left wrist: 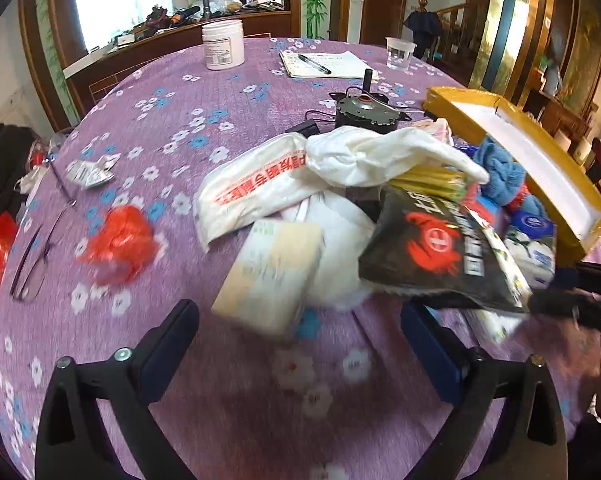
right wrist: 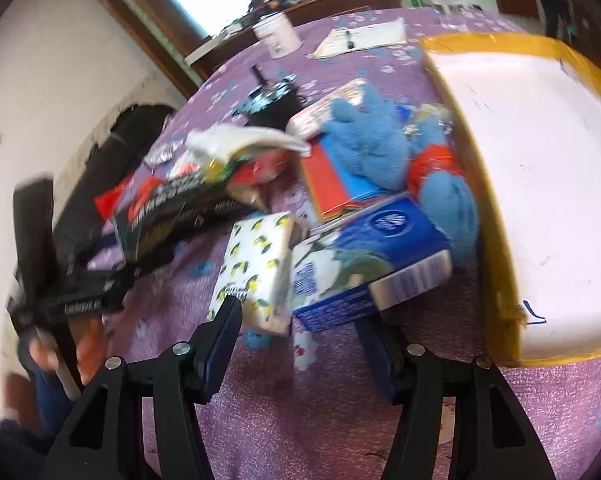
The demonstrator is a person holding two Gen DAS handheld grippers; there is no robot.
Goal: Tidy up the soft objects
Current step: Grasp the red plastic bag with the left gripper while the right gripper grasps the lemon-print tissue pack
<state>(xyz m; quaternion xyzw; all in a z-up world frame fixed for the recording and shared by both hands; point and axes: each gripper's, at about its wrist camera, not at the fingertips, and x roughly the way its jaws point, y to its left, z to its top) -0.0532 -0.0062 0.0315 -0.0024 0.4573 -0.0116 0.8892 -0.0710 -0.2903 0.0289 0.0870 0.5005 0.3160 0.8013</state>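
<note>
A pile of soft things lies on the purple flowered tablecloth (left wrist: 220, 380). In the left wrist view my left gripper (left wrist: 300, 340) is open and empty just short of a pale tissue pack (left wrist: 268, 272), white bags (left wrist: 260, 184) and a black crab-print pouch (left wrist: 440, 252). In the right wrist view my right gripper (right wrist: 300, 336) is open and empty, close in front of a lemon-print tissue pack (right wrist: 256, 268) and a blue tissue pack (right wrist: 372, 264). A blue plush toy (right wrist: 372, 140) lies behind them.
A yellow-taped white foam box (right wrist: 540, 184) stands at the right, and it shows in the left wrist view (left wrist: 532, 160) too. A black motor (left wrist: 364, 114), white jar (left wrist: 222, 46), notepad (left wrist: 324, 65), plastic cup (left wrist: 399, 53), red bag (left wrist: 120, 240) and glasses (left wrist: 32, 264) lie around.
</note>
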